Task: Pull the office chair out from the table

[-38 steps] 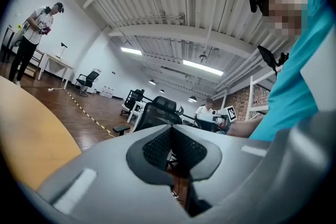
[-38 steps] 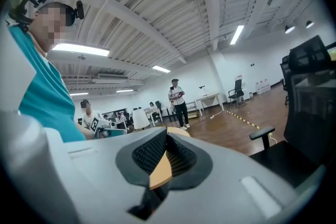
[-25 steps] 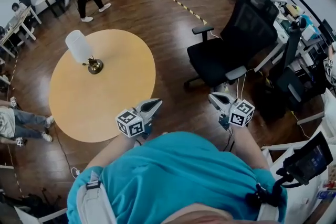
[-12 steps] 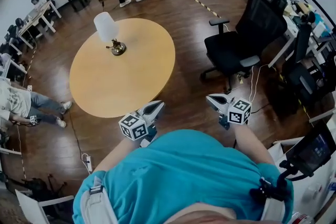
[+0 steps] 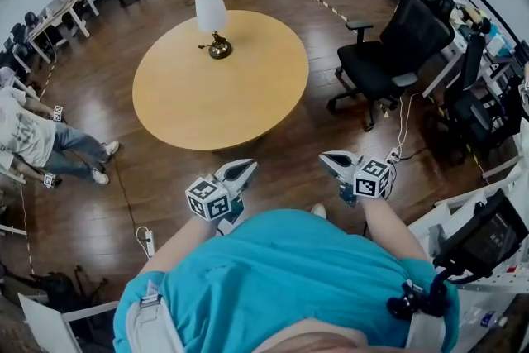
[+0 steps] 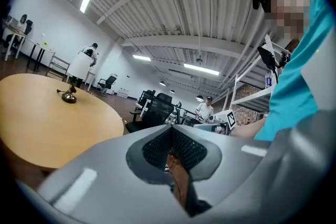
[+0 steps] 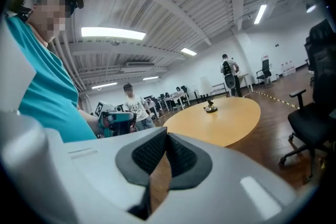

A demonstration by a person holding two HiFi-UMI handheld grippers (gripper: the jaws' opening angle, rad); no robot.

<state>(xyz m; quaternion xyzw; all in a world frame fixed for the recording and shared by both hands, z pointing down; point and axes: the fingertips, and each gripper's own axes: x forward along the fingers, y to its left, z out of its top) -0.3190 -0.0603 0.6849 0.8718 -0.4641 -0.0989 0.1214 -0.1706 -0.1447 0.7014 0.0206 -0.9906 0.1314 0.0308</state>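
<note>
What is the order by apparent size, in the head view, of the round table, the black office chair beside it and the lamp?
1. Round table, clearly largest.
2. Black office chair.
3. Lamp, clearly smallest.

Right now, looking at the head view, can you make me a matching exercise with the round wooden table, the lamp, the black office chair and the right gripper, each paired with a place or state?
Things
1. round light-wood table
2. white-shaded lamp with brass base
3. black office chair with armrests
4. right gripper

Place or state
a. jaws shut, nothing between them
b. on the dark wooden floor, right of the table, apart from it
c. on the tabletop, near its far edge
d. middle of the view

Pairs: 1-d, 2-c, 3-b, 4-a
</note>
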